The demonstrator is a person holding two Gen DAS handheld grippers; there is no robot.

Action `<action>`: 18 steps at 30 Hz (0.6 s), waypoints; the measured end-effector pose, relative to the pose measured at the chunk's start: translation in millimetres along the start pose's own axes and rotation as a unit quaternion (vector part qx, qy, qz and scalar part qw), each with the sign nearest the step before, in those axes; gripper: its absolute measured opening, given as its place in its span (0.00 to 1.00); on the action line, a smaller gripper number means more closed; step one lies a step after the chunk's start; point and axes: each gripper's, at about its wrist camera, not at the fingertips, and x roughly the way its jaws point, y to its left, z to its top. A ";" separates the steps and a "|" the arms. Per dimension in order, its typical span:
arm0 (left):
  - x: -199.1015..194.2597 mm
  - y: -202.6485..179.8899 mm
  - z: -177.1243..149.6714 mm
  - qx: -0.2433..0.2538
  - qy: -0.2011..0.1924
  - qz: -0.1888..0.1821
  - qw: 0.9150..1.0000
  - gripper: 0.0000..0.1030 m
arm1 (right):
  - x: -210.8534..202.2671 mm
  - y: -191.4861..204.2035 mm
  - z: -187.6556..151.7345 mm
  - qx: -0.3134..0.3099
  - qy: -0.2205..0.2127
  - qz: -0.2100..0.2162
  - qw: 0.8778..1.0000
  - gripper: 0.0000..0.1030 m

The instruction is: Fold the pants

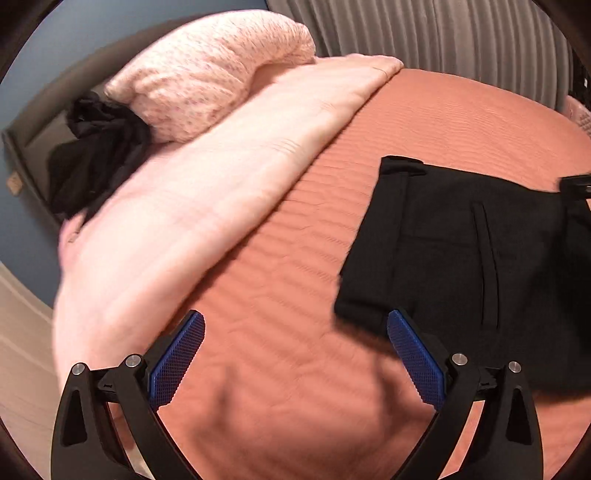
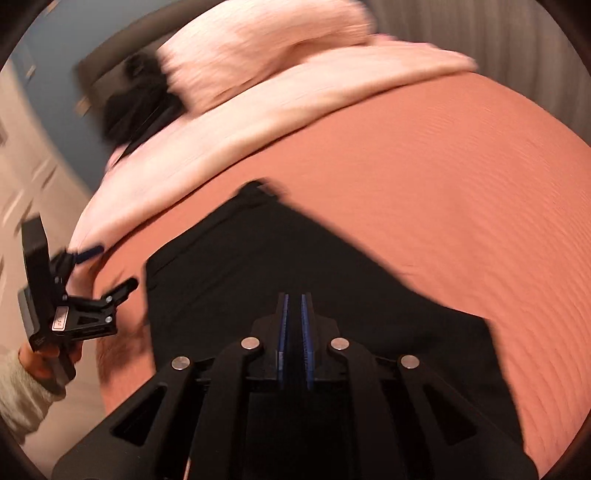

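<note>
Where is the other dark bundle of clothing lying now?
In the left wrist view, the crumpled black clothing bundle lies at upper left, against the speckled pink pillow, by the folded pale pink blanket.

Terracotta bedspread (image 1: 280, 258) is covering the frame's center; pink blanket (image 1: 207, 192) and pillow (image 1: 207, 77) are lying upper left, dark clothing pile (image 1: 96, 147) sitting beside them; grey curtain (image 1: 443, 33) is hanging upper right.
</note>
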 end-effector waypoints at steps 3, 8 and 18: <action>-20.6 8.1 -17.5 -0.004 -0.009 0.015 1.000 0.95 | 70.7 28.6 40.7 -0.024 0.032 0.014 0.999 0.08; -35.0 21.8 -38.2 -0.032 0.008 -0.005 0.999 0.95 | 140.0 8.0 99.1 0.007 0.030 -0.052 0.998 0.02; -29.3 12.6 -44.9 -0.028 0.004 -0.029 0.999 0.95 | 156.8 2.6 120.9 0.004 0.021 -0.108 0.994 0.00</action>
